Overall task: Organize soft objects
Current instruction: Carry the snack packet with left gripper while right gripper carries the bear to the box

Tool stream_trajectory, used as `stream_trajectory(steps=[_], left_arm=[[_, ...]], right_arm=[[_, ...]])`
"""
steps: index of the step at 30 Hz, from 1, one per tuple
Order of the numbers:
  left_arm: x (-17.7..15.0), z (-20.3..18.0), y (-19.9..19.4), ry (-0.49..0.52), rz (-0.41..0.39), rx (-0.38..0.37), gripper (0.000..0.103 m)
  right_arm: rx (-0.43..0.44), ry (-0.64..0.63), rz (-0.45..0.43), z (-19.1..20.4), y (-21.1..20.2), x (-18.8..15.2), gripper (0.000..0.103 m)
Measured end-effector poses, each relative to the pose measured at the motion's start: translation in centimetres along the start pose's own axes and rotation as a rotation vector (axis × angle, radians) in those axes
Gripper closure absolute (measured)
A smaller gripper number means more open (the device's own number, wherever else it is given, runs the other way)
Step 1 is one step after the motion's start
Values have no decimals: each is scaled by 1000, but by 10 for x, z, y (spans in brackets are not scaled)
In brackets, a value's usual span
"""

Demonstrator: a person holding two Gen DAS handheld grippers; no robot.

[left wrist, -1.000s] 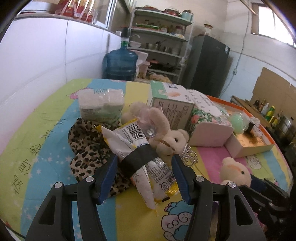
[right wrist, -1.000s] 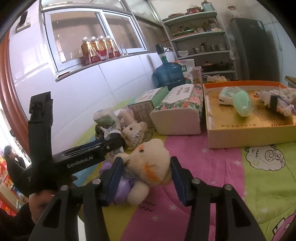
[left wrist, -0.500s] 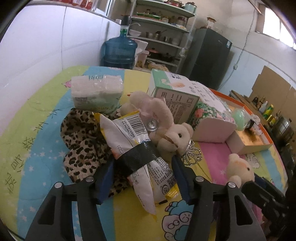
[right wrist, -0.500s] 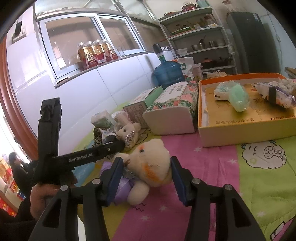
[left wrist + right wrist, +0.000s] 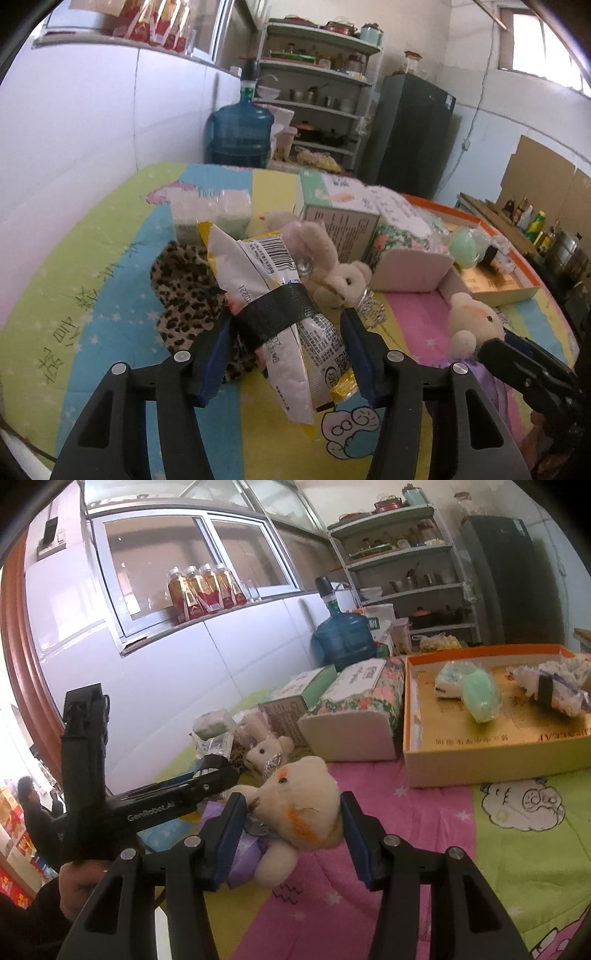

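A white and yellow snack packet [image 5: 266,273] bound with black tape stands tilted between the blue pads of my left gripper [image 5: 286,332]. The jaws are closing and the pads touch both its sides. It leans over a leopard-print cloth [image 5: 181,291], next to a pink rabbit plush [image 5: 343,280]. My right gripper [image 5: 291,819] is shut on the head of a cream bear [image 5: 299,805] in a purple dress, just over the pink stripe of the tablecloth. That bear [image 5: 472,317] also shows at the lower right of the left wrist view.
An orange-rimmed box [image 5: 495,760] at the right holds a green soft item [image 5: 480,694] and a taped white bundle [image 5: 554,686]. A floral tissue pack [image 5: 354,716], a green tissue box [image 5: 340,214] and a wrapped tissue pack [image 5: 210,210] stand behind the toys. The white wall runs along the left.
The left jaws have narrowed a little around the taped packet, which now stands steeper. The right gripper keeps the bear in the same grip and has barely moved.
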State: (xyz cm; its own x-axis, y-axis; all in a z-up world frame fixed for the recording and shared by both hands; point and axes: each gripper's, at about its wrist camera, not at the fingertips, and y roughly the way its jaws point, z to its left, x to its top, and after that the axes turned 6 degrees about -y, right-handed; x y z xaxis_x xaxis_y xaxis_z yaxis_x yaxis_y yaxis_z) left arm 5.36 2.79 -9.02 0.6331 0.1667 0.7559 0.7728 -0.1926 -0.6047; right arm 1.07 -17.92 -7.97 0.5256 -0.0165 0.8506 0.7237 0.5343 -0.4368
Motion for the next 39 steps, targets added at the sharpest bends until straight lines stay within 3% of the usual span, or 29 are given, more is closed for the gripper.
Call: stream_trajectory(steps=[7, 17, 26, 39], left_arm=[[13, -14, -28, 45, -69, -28, 45], [32, -50, -43, 117, -123, -79, 45], [53, -98, -29, 166, -144, -135, 45], [70, -178, 6, 223, -127, -219, 45]], right_arm=[[-33, -42, -57, 2, -13, 21, 51], [-158, -79, -148, -15, -42, 48, 51], [-274, -61, -219, -55, -78, 67, 51], [-391, -16, -254, -121, -114, 73, 51]])
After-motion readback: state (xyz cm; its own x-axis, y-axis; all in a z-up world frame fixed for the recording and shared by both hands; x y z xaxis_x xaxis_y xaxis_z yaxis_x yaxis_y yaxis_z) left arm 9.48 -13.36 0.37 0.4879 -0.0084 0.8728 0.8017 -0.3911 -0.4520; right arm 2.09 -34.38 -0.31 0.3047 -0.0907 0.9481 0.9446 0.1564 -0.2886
